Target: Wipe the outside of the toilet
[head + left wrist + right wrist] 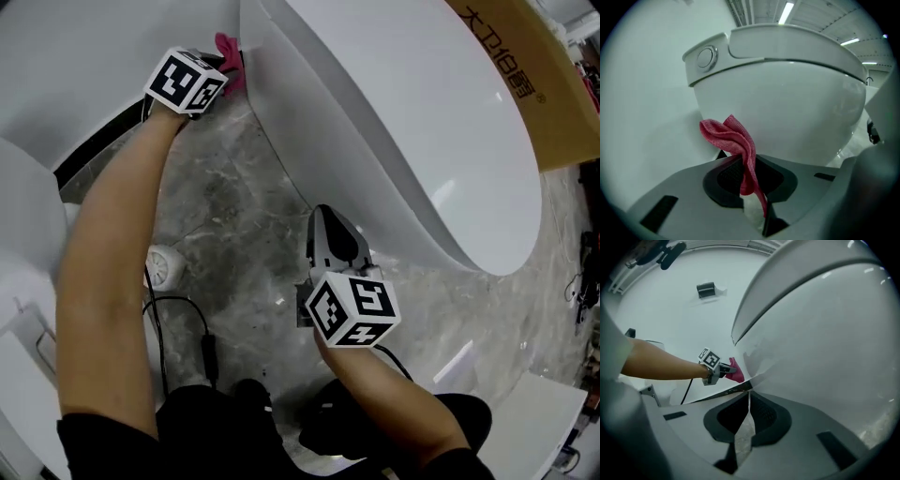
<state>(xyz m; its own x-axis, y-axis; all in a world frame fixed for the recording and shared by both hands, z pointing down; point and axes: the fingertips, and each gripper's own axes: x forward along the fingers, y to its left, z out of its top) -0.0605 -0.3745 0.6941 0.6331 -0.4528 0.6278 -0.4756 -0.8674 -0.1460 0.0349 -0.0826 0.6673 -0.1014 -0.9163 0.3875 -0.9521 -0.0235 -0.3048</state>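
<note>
The white toilet [403, 122] fills the upper right of the head view, its lid down. My left gripper [230, 66] reaches to the toilet's rear base and is shut on a pink cloth [228, 49]. In the left gripper view the cloth [733, 140] stands up crumpled from the closed jaws, just short of the toilet bowl's outer wall [787, 103]; I cannot tell whether it touches. My right gripper [328, 234] hangs low beside the bowl's flank, shut with nothing in it. The right gripper view shows its own tips [749, 397] together, and the left gripper [723, 370] with the cloth [736, 372] farther off.
Grey marble floor [234, 216] lies under both arms. A white round fitting [164, 267] and a black cable [202, 337] lie on it at lower left. A cardboard box [525, 75] stands behind the toilet at top right. The flush button [707, 57] sits on the tank top.
</note>
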